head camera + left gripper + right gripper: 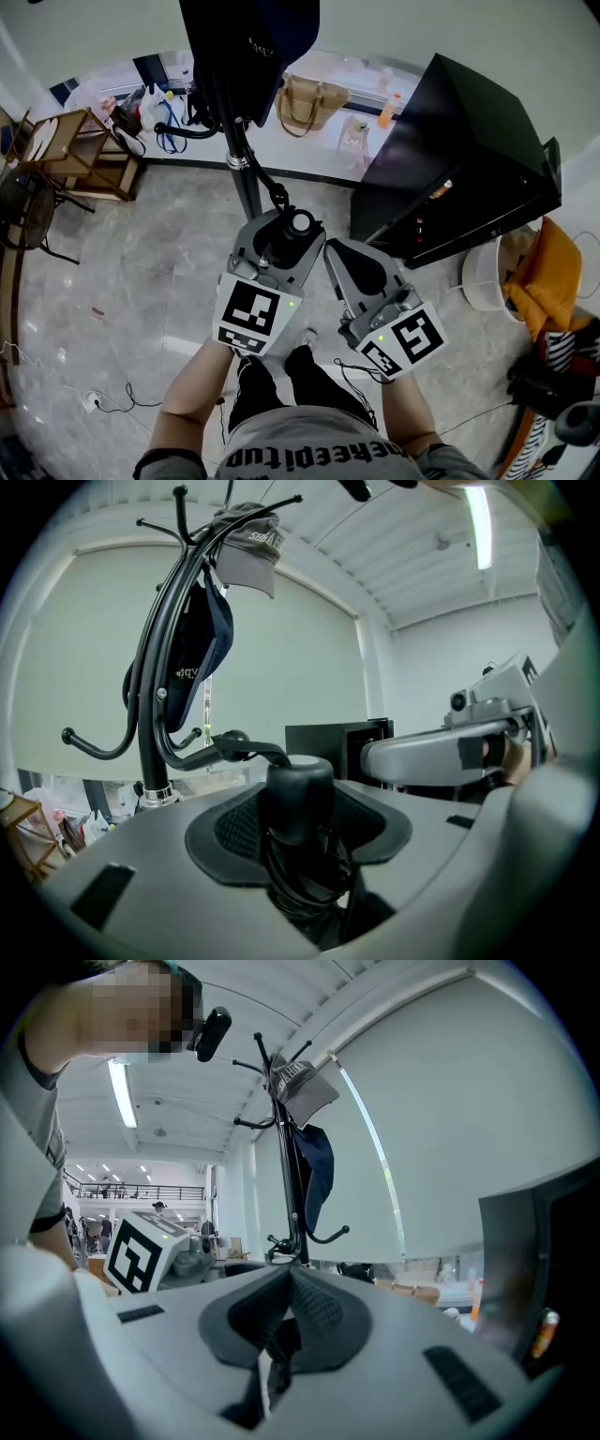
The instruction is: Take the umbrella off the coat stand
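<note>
A black folded umbrella (298, 225) with a round cap stands upright between the jaws of my left gripper (281, 232), which is shut on it. In the left gripper view the umbrella (298, 794) fills the pads. Its thin strap (267, 754) runs to the ball end of a low hook on the black coat stand (155, 714). The coat stand's pole (246, 183) rises just beyond the gripper. My right gripper (354, 270) hangs beside the left one, shut with nothing in it (281, 1283). It points at the coat stand (289, 1166).
A navy cap (202, 649) and a grey cap (248, 550) hang on the stand. A black cabinet (459, 169) stands at the right, a tan bag (309, 101) behind the stand, a wooden shelf (80, 150) at the left. A white bucket (487, 277) sits far right.
</note>
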`<state>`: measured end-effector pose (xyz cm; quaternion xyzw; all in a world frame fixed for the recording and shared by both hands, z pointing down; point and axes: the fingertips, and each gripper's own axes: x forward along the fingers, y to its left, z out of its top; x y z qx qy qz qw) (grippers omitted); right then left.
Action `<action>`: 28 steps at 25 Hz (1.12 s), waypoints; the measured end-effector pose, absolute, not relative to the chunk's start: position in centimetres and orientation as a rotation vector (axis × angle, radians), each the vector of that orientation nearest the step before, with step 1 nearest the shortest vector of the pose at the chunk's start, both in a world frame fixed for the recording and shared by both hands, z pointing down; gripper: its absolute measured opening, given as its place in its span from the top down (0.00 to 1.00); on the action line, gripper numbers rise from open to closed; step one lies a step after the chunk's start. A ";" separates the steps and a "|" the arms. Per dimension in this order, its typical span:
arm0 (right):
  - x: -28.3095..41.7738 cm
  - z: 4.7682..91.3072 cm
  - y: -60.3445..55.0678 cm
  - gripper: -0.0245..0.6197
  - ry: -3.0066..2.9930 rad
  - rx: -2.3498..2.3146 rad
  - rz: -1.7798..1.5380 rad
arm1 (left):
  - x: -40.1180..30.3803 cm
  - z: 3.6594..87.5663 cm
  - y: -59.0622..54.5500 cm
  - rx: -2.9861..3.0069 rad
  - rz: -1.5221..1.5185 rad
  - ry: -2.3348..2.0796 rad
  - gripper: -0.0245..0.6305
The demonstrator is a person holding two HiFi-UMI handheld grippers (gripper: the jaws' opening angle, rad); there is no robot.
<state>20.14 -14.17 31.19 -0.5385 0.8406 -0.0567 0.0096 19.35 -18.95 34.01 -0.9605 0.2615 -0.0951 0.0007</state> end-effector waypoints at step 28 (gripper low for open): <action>17.2 29.9 -14.0 0.95 2.640 -1.645 -0.137 | 15.0 31.1 -17.6 -2.993 -0.202 0.873 0.64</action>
